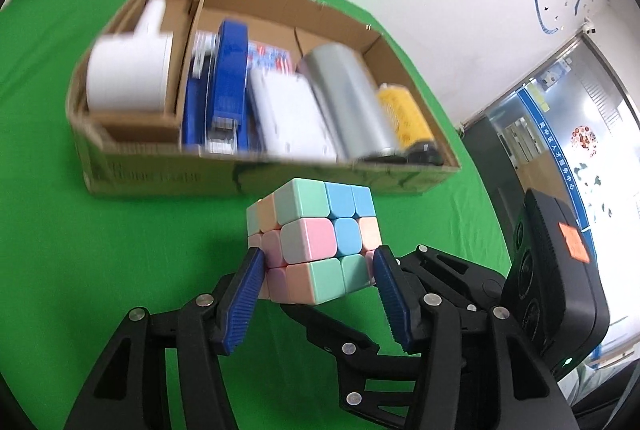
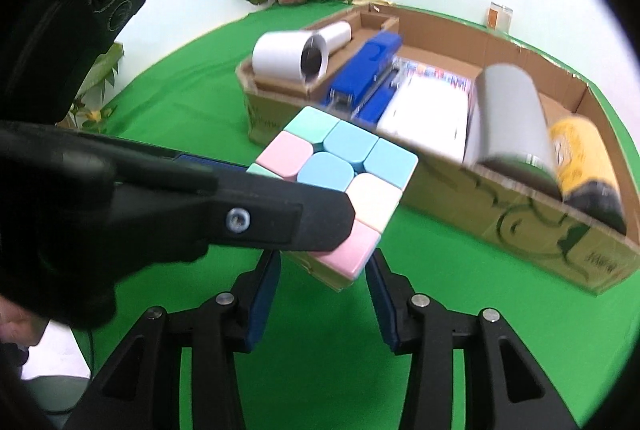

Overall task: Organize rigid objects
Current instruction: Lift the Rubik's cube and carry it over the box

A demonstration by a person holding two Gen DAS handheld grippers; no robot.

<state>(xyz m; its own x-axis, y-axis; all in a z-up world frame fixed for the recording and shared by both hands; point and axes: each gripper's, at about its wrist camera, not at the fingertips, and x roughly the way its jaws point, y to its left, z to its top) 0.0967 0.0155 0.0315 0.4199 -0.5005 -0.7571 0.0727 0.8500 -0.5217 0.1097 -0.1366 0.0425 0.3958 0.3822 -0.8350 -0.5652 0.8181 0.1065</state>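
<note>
1. Left wrist view: the pastel puzzle cube [image 1: 316, 242] is clamped between the blue pads of the left gripper [image 1: 318, 294], one pad on each side face. It seems to be held clear of the green cloth [image 1: 100, 230], though no gap is plainly shown.
2. The right gripper's black linkage [image 1: 440, 294] is seen crossing in from the right, just behind the right pad, so the cube is probably gripped from two directions to stop it twisting.
3. The cardboard box [image 1: 160, 177] is set just beyond the cube. A white mug [image 1: 128, 73], blue stapler [image 1: 230, 77], white pack [image 1: 288, 113], silver cylinder [image 1: 348, 97] and yellow can [image 1: 404, 113] are packed side by side, likely to save space.
4. Right wrist view: the cube [image 2: 348, 165] is held tilted, its lower edge between the pads of the right gripper [image 2: 324, 290]; jaws are narrow, and pad contact looks likely but is partly hidden.
5. The left gripper's finger [image 2: 280, 218] is laid across the cube's near-left side.
6. The box [image 2: 520, 222] is near, on the far right; free space inside is hard to judge from here.
</note>
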